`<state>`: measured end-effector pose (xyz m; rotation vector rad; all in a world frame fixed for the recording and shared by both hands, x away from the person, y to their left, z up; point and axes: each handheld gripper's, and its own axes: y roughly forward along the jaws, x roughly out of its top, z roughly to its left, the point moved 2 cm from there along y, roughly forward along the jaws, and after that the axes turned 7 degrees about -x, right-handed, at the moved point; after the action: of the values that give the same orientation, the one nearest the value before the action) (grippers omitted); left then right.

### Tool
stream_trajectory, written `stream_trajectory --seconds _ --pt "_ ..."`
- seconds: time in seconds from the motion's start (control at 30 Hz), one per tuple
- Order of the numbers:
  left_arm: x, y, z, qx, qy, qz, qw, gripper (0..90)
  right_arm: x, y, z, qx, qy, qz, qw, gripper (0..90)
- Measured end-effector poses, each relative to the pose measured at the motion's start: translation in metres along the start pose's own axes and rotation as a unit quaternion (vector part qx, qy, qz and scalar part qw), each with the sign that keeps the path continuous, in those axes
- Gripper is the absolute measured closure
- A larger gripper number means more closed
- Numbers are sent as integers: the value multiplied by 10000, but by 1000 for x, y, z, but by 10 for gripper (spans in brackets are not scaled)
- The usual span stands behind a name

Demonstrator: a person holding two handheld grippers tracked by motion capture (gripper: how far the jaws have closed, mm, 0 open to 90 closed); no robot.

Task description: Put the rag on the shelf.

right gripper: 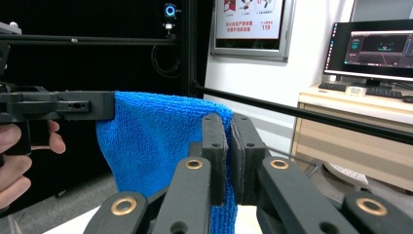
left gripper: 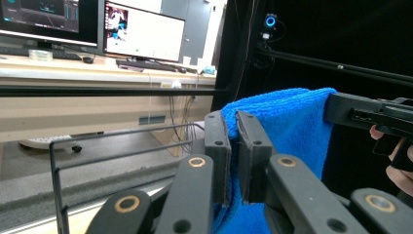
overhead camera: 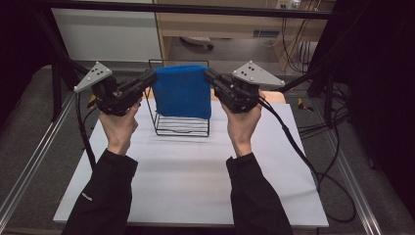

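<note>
- A blue towel [overhead camera: 181, 90] hangs stretched between 2 grippers, directly above and in front of a black wire rack [overhead camera: 180, 125] that stands on the white table [overhead camera: 195, 186].
- The left gripper [overhead camera: 150, 77] is pinched together on the towel's upper corner on the rack's left side; in the left gripper view its jaws are nearly closed with a fold of blue cloth [left gripper: 287, 131] caught between them.
- The right gripper [overhead camera: 209, 76] is clamped on the opposite upper corner, on the rack's right side; in the right gripper view the cloth [right gripper: 156, 141] runs into the narrow gap between its jaws.
- The towel's top edge is level between the 2 corners, and its lower edge drapes over the rack's front, hiding the upper wires.
- The left hand [overhead camera: 119, 125] and right hand [overhead camera: 242, 128] hold the grippers just beside the rack, black sleeves [overhead camera: 100, 196] coming from the near table edge.
- Beyond the rack, monitors [left gripper: 141, 31] sit on a desk.
</note>
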<state>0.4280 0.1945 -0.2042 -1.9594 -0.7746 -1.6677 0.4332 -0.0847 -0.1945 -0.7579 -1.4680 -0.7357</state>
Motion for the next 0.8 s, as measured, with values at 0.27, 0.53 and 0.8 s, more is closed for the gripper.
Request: stream_trajectory --seconds 0.27,0.53,0.8 --pt "16 4 8 31 18 -91 10000 836 15 11 -1 -29 -77 -31 10000 865" --pt "33 11 11 99 142 -141 9998 836 30 20 -7 -80 -72 -119 9999 864" --pt "47 21 17 156 143 -164 9996 836 40 33 -15 -133 -57 -117 9998 865"
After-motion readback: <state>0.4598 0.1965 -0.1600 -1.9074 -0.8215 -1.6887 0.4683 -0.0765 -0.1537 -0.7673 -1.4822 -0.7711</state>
